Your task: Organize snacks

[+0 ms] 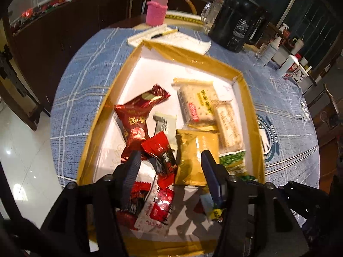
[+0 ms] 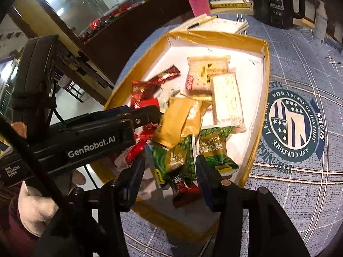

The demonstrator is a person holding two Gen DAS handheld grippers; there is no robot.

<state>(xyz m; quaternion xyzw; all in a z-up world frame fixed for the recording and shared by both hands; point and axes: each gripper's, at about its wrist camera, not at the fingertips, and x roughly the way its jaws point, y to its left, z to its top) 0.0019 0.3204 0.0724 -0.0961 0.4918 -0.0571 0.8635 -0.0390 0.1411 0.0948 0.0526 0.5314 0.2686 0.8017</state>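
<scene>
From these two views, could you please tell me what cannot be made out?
- Left wrist view: the red packets at the tray's near end are partly hidden by the left gripper.
- Right wrist view: the red packets on the tray's left side are covered by the left gripper's body.
- Both views: print on the cracker packs is too small to read.
- Both views: the black jug is cut off by the top edge.
</scene>
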